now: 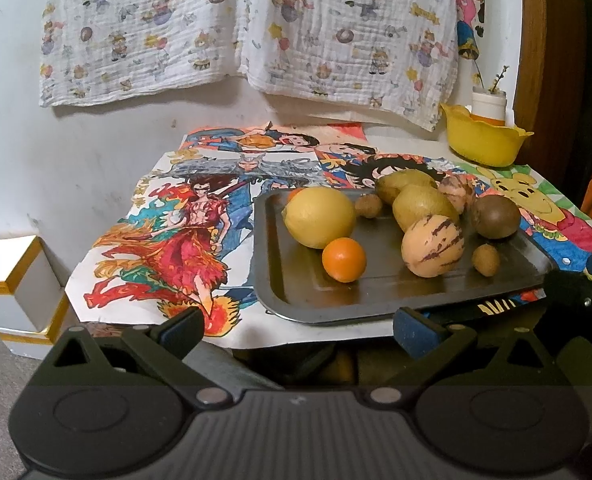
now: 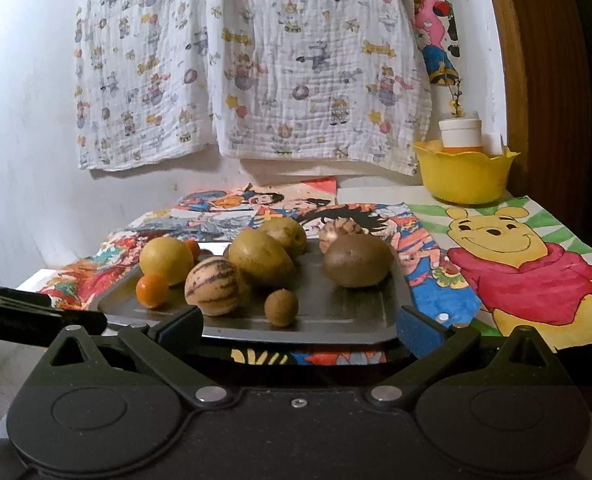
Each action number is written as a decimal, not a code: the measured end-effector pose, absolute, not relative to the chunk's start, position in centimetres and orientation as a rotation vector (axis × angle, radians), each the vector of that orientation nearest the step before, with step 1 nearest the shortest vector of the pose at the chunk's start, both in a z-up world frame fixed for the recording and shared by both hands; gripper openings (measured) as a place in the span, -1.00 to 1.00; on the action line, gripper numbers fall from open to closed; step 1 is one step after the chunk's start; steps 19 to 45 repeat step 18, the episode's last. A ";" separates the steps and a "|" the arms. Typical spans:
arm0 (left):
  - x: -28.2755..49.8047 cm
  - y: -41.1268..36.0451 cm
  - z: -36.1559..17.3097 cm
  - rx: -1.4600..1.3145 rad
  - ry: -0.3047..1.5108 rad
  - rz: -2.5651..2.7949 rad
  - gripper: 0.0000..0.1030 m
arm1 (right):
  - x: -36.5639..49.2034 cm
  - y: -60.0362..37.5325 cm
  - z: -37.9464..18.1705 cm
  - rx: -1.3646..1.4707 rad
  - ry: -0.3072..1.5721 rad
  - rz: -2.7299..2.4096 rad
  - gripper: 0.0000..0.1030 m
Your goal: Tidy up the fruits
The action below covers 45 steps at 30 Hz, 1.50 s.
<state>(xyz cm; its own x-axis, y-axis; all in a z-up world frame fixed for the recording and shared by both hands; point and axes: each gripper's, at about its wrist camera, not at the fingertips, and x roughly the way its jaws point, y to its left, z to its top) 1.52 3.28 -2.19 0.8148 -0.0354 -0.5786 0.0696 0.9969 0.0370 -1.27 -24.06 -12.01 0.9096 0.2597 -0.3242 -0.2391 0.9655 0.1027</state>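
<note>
A dark metal tray (image 1: 376, 292) (image 2: 348, 320) holds several fruits: a lemon (image 1: 319, 217) (image 2: 166, 260), a small orange (image 1: 344, 259) (image 2: 152, 290), a striped pepino melon (image 1: 432, 245) (image 2: 212, 285), green-yellow kiwis (image 1: 422, 205) (image 2: 261, 258), a brown kiwi (image 1: 495, 216) (image 2: 358, 261) and small brown longans (image 1: 486, 260) (image 2: 281, 307). A yellow bowl (image 1: 482, 140) (image 2: 465, 174) stands at the back right. My left gripper (image 1: 296, 330) is open and empty before the tray's near edge. My right gripper (image 2: 298, 330) is open and empty at the tray's near edge.
Colourful cartoon drawings (image 1: 168, 248) (image 2: 524, 264) cover the table. A printed cloth (image 1: 248, 28) hangs on the wall behind. A white jar (image 2: 461, 132) sits in the bowl. White boxes (image 1: 12, 284) stand on the floor at left. A wooden panel (image 2: 536, 80) is at right.
</note>
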 end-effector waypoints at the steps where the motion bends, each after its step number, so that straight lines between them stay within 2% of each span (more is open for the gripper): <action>1: 1.6 3.3 -2.2 0.056 0.619 -0.058 0.99 | -1.2 -24.0 -12.0 0.065 0.341 0.265 0.99; 45: 2.5 3.5 -2.7 0.035 0.651 -0.074 0.99 | 0.1 -23.3 -11.9 0.075 0.336 0.311 0.99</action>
